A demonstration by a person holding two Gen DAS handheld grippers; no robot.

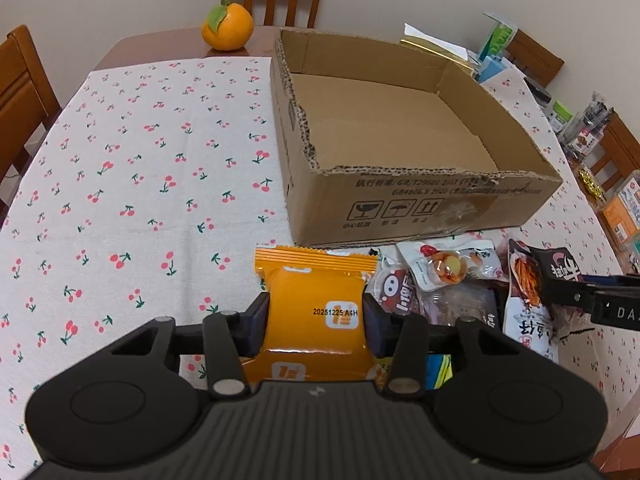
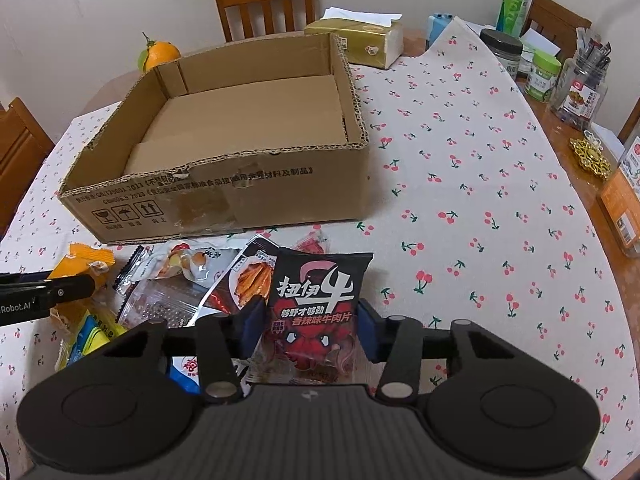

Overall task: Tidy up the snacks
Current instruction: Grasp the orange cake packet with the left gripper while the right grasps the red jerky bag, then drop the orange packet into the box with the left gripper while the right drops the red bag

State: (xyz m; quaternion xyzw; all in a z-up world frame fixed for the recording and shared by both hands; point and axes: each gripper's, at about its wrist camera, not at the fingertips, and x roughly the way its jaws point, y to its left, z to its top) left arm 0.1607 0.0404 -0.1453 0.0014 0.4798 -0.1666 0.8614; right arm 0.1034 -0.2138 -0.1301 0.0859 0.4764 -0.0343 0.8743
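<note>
- An orange snack packet is gripped between the two pads of the left gripper, which are pressed against its sides; the packet is held upright, its crimped top edge pointing away from the gripper.
- A black beef-slice packet is clamped in the same way by the right gripper, upright, with its printed face turned toward the camera.
- Between the two grippers, just past their fingertips, a loose pile of snack packets is spread on the cherry-print tablecloth; a white packet with orange strips is seen at the left of the right gripper, touching the black packet.
- A blue and yellow packet lies further left of the right gripper, near the left gripper's side.
- Beyond the pile, ahead of both grippers, an open cardboard box is set on the cloth; only bare cardboard is seen inside it.
- Behind the box, an orange with a leaf and a tissue pack are placed near the far table edge.
- Far right of the right gripper, jars are lined along the table edge.
</note>
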